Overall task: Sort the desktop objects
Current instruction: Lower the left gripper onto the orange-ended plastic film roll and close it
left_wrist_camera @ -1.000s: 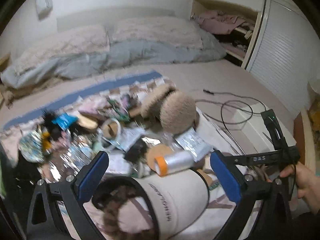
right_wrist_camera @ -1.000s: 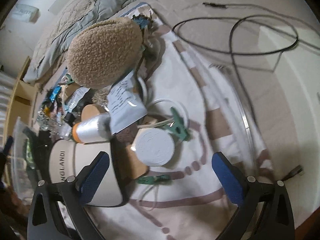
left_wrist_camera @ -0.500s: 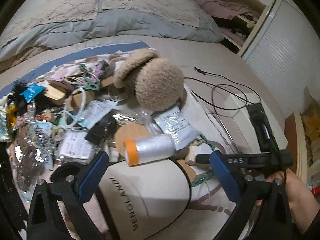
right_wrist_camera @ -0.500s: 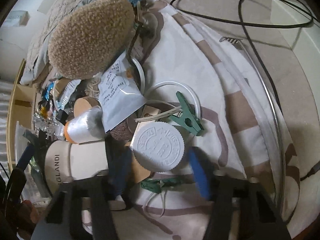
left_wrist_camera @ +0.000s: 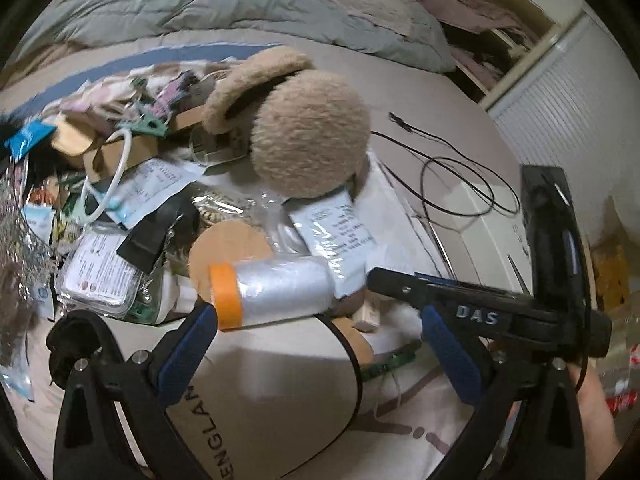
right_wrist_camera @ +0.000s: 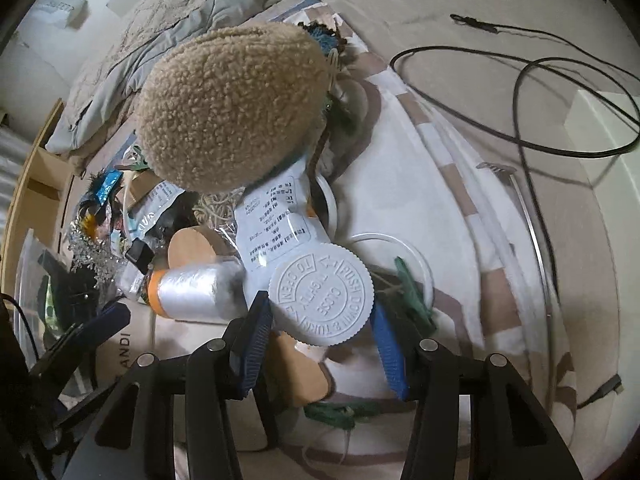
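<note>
Right wrist view: my right claw (right_wrist_camera: 320,322), spread wide a second ago, now pinches the white cap (right_wrist_camera: 321,294), ready for lifting off the bed (right_wrist_camera: 460,4).

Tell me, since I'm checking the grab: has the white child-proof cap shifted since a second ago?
Cannot tell. The white cap still sits beside the green clip; only the right gripper has closed onto it.

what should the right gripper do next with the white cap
Probably lift it straight up. The right gripper has its blue pads on both sides of the white cap, so the grip looks set, and the cap sits among a green clip and a packet.
</note>
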Available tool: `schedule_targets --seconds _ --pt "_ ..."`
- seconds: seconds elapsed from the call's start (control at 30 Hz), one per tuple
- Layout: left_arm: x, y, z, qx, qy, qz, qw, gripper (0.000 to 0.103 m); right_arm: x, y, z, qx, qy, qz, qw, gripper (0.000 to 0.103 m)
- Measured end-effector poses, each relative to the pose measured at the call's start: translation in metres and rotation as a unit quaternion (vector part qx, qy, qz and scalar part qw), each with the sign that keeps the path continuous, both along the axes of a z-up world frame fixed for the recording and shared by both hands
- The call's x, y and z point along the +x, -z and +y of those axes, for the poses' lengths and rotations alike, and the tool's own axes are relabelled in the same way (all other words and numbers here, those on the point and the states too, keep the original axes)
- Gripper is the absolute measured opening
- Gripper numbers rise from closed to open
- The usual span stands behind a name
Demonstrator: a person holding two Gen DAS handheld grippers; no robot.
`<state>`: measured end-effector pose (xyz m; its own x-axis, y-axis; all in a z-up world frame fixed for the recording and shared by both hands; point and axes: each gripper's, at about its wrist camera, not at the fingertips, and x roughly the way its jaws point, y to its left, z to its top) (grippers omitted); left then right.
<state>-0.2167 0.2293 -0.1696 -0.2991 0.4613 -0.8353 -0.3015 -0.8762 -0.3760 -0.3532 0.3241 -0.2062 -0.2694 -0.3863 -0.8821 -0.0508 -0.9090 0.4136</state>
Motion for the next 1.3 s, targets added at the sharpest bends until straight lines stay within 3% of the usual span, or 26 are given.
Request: schedule_targets --seconds 0.2,0.47,0.8,1.07,1.3 --pt "-0.007 0.007 0.002 -0.061 -0.035 0.017 0.9974 0.103 0.0 -0.009 0.016 -0.017 0.043 0.015 0.999 0.051" --pt "-0.016 0.03 0.023 -0.154 -0.062 0.021 0.986 0.103 0.004 -0.025 0.027 -0.048 0.068 0.037 0.996 0.051" --pt "-0.026 0.037 0.028 -0.18 -0.102 0.013 0.9783 0.103 0.006 -0.033 0.04 -0.072 0.08 0.048 0.993 0.051" --pt "-0.022 0.034 0.031 -0.183 -0.102 0.012 0.9779 0.103 0.008 -0.038 0.051 -0.086 0.089 0.058 0.991 0.051" --pt "-0.02 0.035 0.048 -0.213 -0.107 0.02 0.9708 0.103 0.01 -0.041 0.055 -0.096 0.09 0.061 0.989 0.051"
